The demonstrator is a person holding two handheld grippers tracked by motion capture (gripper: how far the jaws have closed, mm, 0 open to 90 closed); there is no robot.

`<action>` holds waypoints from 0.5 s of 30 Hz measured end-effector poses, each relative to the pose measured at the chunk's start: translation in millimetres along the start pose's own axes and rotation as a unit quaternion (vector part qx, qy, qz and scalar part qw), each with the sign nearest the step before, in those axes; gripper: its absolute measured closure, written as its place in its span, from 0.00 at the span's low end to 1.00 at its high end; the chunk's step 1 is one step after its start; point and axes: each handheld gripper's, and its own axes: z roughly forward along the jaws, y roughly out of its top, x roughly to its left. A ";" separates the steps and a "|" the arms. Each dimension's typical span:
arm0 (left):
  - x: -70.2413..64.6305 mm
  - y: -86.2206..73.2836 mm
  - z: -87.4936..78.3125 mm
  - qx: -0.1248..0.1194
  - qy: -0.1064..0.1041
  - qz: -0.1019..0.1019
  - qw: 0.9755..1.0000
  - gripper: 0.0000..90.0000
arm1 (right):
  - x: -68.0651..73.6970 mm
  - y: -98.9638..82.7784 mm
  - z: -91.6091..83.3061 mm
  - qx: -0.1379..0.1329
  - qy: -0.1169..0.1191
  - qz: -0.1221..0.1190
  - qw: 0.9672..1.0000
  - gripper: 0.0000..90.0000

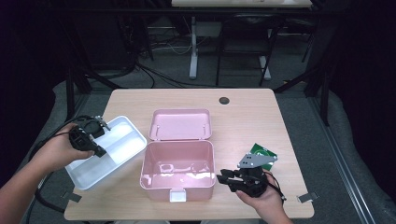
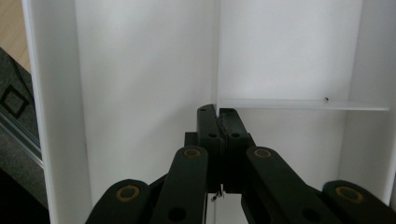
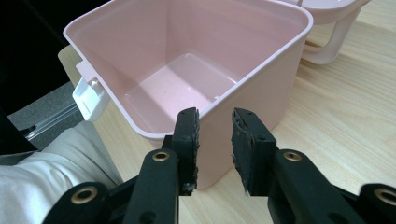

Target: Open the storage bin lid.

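A white divided tray [image 1: 122, 135] lies tilted at the table's left edge, partly over it. My left gripper [image 1: 99, 150] reaches into it, and in the left gripper view my left gripper [image 2: 218, 114] is shut on the tray's [image 2: 140, 70] thin middle divider. An open pink box [image 1: 177, 185] stands at the centre front, empty, its lid [image 1: 181, 123] folded back. My right gripper [image 1: 220, 179] sits at the box's front right corner. In the right gripper view my right gripper [image 3: 215, 121] is open, with the pink box's [image 3: 261, 74] corner just beyond the gap.
A green card [image 1: 264, 153] lies on the table behind the right gripper. The box's white latch [image 1: 177, 196] faces the front edge. A dark round hole [image 1: 224, 100] marks the far side of the table. A white sleeve [image 3: 46, 177] shows low in the right gripper view.
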 end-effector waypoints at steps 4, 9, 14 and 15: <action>4.9 -5.2 5.1 0.002 0.000 -0.013 1.000 0.99 | 0.1 0.0 0.3 -0.001 0.001 0.000 1.000 0.78; 9.3 -10.8 12.5 0.005 -0.001 -0.026 1.000 0.99 | -0.5 -0.2 -0.7 -0.001 -0.002 0.001 1.000 0.77; 10.2 -14.3 20.6 0.008 0.000 -0.029 1.000 0.99 | -0.7 0.1 -1.6 -0.003 -0.001 0.002 1.000 0.76; 10.3 -14.8 22.7 0.008 0.000 -0.030 1.000 0.99 | -0.9 0.3 -1.9 -0.002 0.000 0.002 1.000 0.76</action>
